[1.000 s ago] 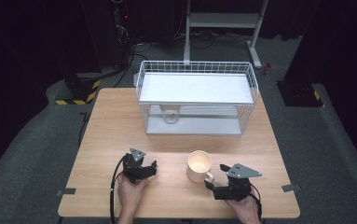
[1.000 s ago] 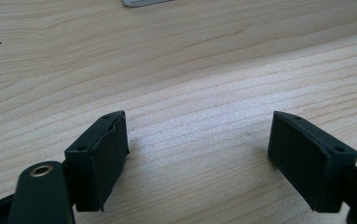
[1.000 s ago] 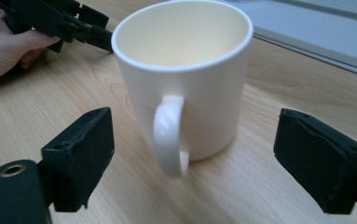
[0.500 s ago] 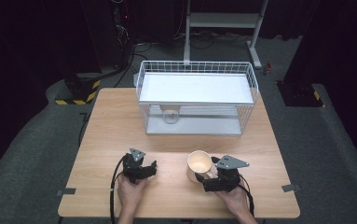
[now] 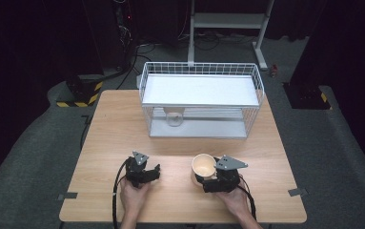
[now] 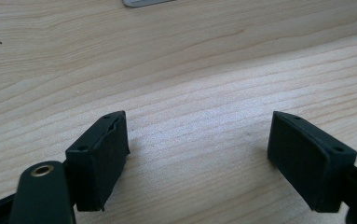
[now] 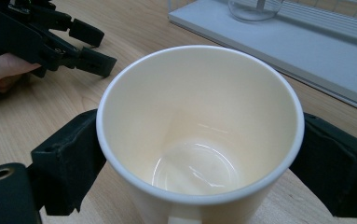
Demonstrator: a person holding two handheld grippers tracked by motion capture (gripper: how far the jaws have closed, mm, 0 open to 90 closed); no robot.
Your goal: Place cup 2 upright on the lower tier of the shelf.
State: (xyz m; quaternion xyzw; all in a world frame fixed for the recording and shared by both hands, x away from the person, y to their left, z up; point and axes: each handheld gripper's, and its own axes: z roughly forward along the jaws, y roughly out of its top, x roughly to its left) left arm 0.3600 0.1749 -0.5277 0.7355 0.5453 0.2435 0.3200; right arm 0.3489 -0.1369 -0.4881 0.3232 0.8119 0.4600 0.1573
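Right gripper [image 7: 199,154] sat around cream mug [image 7: 199,135], one jaw against each side of its wall, mug upright on tabletop [image 5: 123,129] near front edge, well in front of white wire rack [image 5: 201,98]. Left gripper [image 6: 197,154] rested low over bare wood, jaws apart, nothing between.

Bare table [image 5: 108,138] lies open left of and in front of the wire rack [image 5: 200,102]. The rack blocks the far middle; a glass [image 5: 174,117] sits under its shelf. A cream mug [image 5: 204,166] stands between the rack and the near right edge.
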